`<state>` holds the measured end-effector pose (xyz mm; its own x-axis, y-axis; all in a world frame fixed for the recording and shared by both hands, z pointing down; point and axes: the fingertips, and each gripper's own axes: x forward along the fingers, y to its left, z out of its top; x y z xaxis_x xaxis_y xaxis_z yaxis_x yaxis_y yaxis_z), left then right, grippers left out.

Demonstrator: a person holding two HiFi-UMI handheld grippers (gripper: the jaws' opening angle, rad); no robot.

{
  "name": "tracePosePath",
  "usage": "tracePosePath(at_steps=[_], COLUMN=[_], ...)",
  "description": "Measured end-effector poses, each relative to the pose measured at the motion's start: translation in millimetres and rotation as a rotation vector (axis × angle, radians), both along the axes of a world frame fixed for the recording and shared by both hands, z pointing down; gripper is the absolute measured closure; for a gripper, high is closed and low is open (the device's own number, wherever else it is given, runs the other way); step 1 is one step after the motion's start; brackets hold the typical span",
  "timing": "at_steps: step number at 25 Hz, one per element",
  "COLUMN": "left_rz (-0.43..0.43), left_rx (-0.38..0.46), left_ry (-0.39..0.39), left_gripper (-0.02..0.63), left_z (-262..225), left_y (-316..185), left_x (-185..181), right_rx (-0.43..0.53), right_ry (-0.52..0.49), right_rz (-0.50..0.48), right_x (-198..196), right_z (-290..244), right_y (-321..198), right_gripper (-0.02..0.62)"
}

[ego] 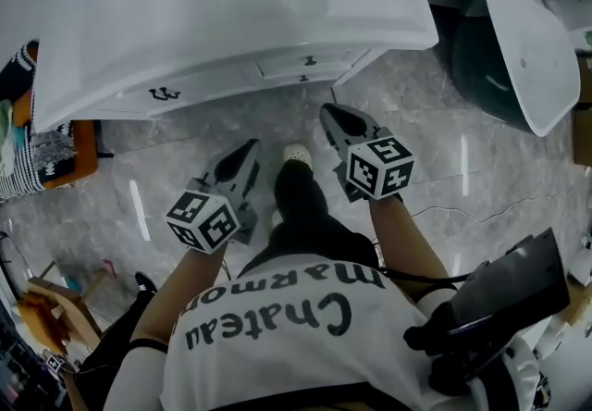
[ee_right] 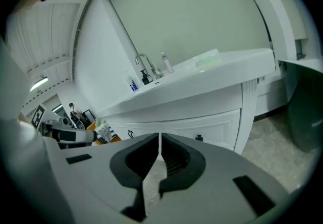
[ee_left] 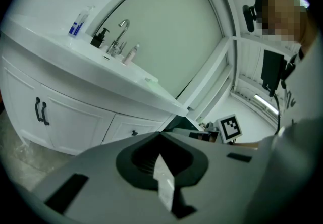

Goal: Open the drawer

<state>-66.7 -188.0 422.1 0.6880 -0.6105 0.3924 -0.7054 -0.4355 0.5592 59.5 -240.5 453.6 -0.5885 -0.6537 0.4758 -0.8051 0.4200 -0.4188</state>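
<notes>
**Both grippers closed and empty, clear of the drawer**

In the head view the left gripper [ego: 251, 150] and the right gripper [ego: 330, 113] hang over the marble floor [ego: 185, 136], in front of the white vanity [ego: 231, 25]. Neither touches it. The right one is nearer its front edge.

The drawer [ego: 287, 65] sits under the counter's front edge, near the right corner. Its dark knob [ego: 310, 60] is just visible from above.

The gripper views alone show the jaws. The left gripper [ee_left: 161, 136] has its jaws pressed together with nothing between them. The right gripper [ee_right: 159, 140] is the same.

These views also show the vanity front upright. From the left, the knob [ee_left: 133, 132] shows just above the jaws and paired door handles [ee_left: 41, 112] stand towards the left end. From the right, the knob [ee_right: 199, 137] shows just above the jaws.

The faucet [ee_right: 145, 65] stands on the counter's back edge.
</notes>
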Motion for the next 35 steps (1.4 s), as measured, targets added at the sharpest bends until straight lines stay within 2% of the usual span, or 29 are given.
tracePosePath(at_steps=[3,8,15,18,21,29,35], left_rz=[-0.023,-0.053,-0.061,-0.095,-0.116,-0.154,-0.179], left_rx=[-0.038,-0.071,-0.102,-0.135,-0.163,-0.197,-0.216], left_ry=[-0.015,-0.046,-0.086,-0.074,-0.071,-0.077,-0.088], left_gripper=[0.614,0.614,0.614,0.614,0.614,0.614,0.614], left_z=[20,47,75,82,92,102,100], left_y=[-15,-41,-56,-52,-43,-23,-10], left_x=[-9,-18,-32,-38,-43,-54,-61], right_rx=[-0.036,-0.086,-0.130,-0.150,-0.188,-0.223,-0.223], right_ry=[0.006,0.060,0.131,0.165,0.156,0.208,0.204], right_rz=[0.009,-0.032,-0.029,0.015,0.064,0.058,0.091], right_x=[-2,-7,-13,-6,0,1,-1], right_z=[26,74,130,149,167,199,206], right_y=[-24,-56,-89,-100,-108,-123,-138], right_gripper=[0.591,0.581,0.511,0.506,0.471,0.407,0.405])
